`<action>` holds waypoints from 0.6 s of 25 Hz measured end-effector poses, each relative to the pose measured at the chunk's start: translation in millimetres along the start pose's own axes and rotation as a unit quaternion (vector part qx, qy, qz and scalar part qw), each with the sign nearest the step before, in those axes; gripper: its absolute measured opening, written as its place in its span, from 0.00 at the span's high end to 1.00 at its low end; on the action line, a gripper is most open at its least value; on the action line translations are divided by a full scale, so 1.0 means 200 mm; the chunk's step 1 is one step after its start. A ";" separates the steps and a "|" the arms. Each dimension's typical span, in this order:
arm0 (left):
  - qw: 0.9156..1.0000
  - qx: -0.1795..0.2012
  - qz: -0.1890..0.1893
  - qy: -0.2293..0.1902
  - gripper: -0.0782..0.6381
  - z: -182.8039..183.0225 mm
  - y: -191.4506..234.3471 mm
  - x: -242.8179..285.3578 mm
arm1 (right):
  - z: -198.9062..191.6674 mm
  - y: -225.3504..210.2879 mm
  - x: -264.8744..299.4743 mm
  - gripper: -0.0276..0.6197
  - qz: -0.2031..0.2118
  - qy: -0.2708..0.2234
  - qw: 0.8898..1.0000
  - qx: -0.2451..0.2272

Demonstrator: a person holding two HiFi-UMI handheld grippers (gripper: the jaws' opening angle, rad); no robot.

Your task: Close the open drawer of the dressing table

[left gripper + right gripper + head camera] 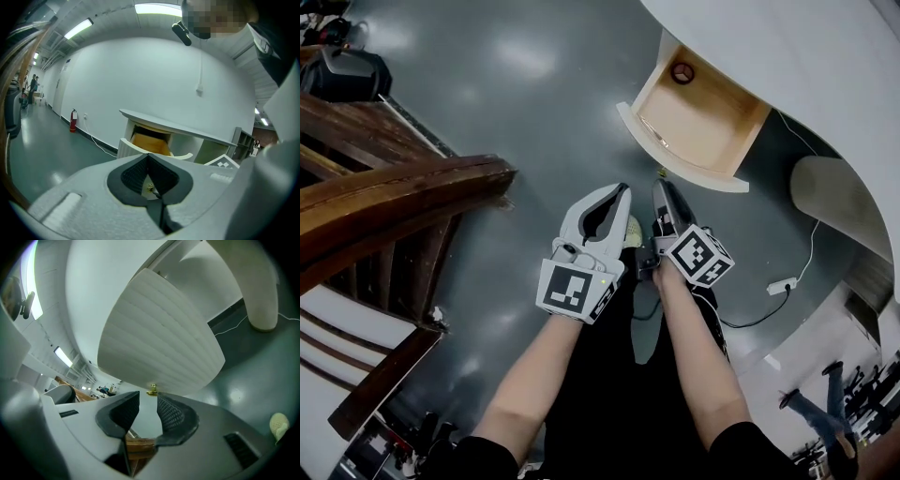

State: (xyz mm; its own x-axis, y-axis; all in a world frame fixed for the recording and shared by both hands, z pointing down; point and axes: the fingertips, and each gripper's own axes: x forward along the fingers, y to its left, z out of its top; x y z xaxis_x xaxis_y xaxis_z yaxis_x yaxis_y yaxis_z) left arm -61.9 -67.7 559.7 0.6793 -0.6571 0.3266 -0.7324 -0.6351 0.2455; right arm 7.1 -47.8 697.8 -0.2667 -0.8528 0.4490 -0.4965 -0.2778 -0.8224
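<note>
The dressing table's drawer point(675, 155) stands pulled out under the white tabletop point(787, 47). It has a curved white ribbed front and a bare wooden inside, with a small dark round thing point(682, 72) in the back corner. Both grippers hang side by side just short of the drawer front. My left gripper point(622, 192) has its tips together and holds nothing; in the left gripper view the drawer point(150, 144) lies beyond it point(148, 159). My right gripper point(664, 192) is open and empty. Just past its tips point(148, 401) are the ribbed front point(159, 329) and a brass knob point(152, 390).
A dark wooden chair point(394, 197) stands close on the left. A beige rounded stool point(830, 202) sits under the table at the right. On the grey floor beside it lie a white power strip point(781, 284) and its cable. My legs and one shoe point(633, 230) are below the grippers.
</note>
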 end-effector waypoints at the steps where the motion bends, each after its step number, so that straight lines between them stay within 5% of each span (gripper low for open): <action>1: 1.000 0.001 -0.001 0.001 0.88 -0.01 0.01 0.01 | -0.01 -0.02 0.02 0.77 -0.003 -0.003 1.000 0.005; 8: 1.000 -0.002 -0.009 0.009 0.88 -0.06 0.05 0.07 | 0.02 -0.05 0.10 0.73 -0.001 -0.025 0.999 0.041; 15: 1.000 -0.013 -0.015 0.016 0.88 -0.12 0.07 0.12 | 0.03 -0.06 0.11 0.78 -0.002 -0.018 0.999 0.030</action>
State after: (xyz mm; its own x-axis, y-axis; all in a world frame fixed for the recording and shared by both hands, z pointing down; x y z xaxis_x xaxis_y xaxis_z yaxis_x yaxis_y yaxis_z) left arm -57.0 -83.6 592.3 0.7000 -0.6238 0.3477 -0.7125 -0.6437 0.2795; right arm 11.5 -65.9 715.1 -0.2347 -0.8669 0.4398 -0.4463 -0.3058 -0.8410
